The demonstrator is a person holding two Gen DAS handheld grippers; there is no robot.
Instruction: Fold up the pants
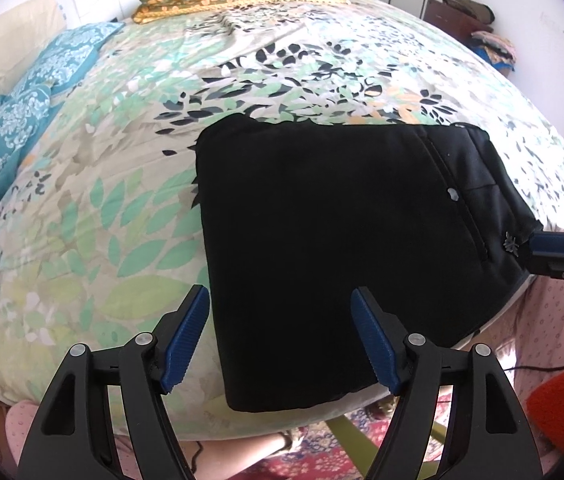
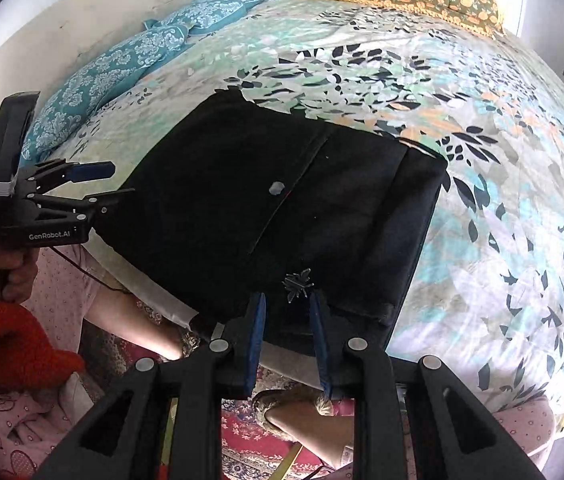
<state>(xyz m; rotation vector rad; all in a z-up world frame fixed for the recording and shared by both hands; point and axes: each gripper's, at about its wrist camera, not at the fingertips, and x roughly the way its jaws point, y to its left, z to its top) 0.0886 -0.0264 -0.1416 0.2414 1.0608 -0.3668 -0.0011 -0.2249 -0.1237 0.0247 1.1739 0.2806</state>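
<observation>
The black pants [image 1: 321, 240] lie folded into a thick, squarish bundle at the near edge of the bed [image 1: 122, 200], flat on its leaf-printed sheet. A long seam runs down the top layer with a pale button [image 2: 276, 188] beside it, and a small dark bow [image 2: 297, 282] sits at the waistband corner. The left gripper [image 1: 282, 344] hangs above the bundle's near corner, jaws spread wide and gripping nothing. The right gripper [image 2: 287, 336] sits at the pants' edge by the bow, jaws narrow; I cannot tell whether they pinch cloth.
</observation>
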